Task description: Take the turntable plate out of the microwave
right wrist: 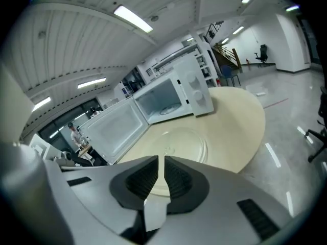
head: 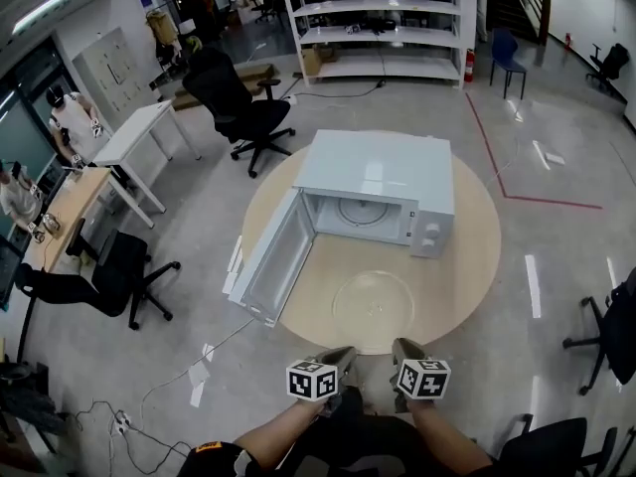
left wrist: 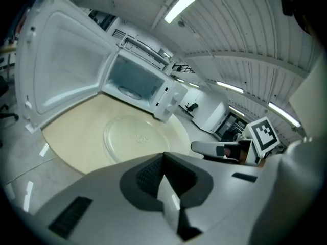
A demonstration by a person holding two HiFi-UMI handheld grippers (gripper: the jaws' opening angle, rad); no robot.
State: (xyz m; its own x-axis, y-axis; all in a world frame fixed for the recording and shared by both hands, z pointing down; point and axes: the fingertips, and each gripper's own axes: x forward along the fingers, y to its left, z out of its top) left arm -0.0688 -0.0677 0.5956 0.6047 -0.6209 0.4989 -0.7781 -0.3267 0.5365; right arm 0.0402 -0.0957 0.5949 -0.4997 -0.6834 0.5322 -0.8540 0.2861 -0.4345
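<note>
Turntable plate point(head: 374, 310) on round table point(head: 467, 229), just ahead of left hand-held gripper point(head: 344, 355) and right hand-held gripper point(head: 401, 348), both pressed together

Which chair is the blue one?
The blue chair is at the far back, right of the white shelves and next to the red fire extinguisher. The other chairs are all black.

The head camera is looking steeply down from above the round table's point(head: 467, 266) near edge. Both gripper cameras are looking low across that edge, sharing the plate point(head: 374, 309) and open microwave point(head: 378, 172).
</note>
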